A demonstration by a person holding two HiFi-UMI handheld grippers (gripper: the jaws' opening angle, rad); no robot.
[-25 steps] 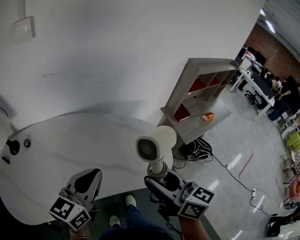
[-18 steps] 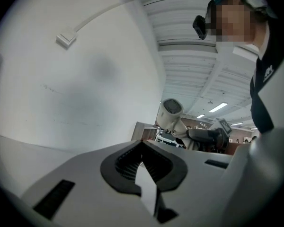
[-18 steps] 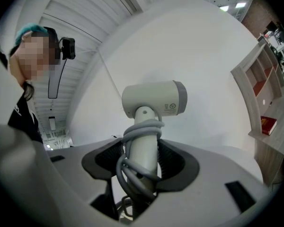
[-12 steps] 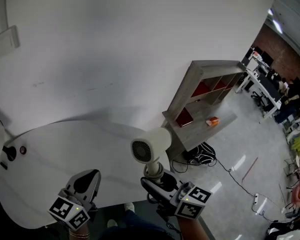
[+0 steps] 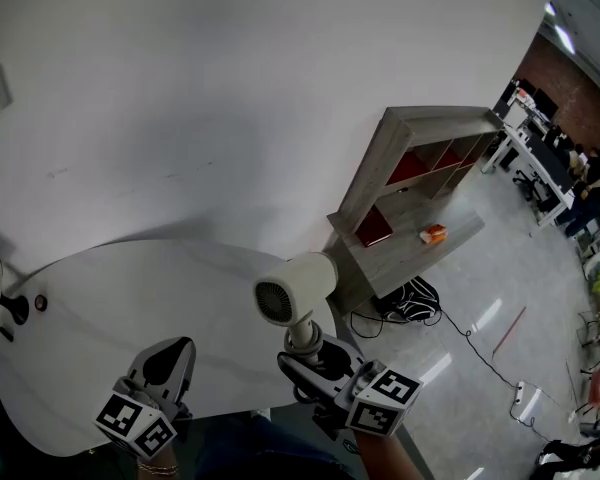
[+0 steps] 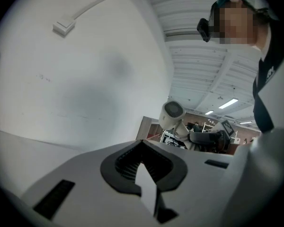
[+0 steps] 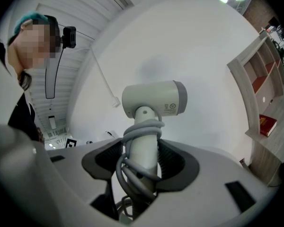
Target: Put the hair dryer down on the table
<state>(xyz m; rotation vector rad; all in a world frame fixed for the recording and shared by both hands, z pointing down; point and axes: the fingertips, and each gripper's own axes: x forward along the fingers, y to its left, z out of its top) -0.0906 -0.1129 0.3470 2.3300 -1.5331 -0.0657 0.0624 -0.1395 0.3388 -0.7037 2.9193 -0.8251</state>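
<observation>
Clamping the upright hair dryer by its handle, the right gripper hovers just off the table edge; left gripper closed, empty.

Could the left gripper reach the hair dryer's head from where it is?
Probably yes. Nothing stands between the left gripper and the hair dryer, which the right gripper holds upright by its handle close beside it. The left jaws are together and empty, so they would have to open first.

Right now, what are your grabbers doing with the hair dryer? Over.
Right gripper shut on hair dryer handle. Left gripper shut, empty. Hair dryer upright near table's right edge, not yet down. Nothing seen in its way.
</observation>
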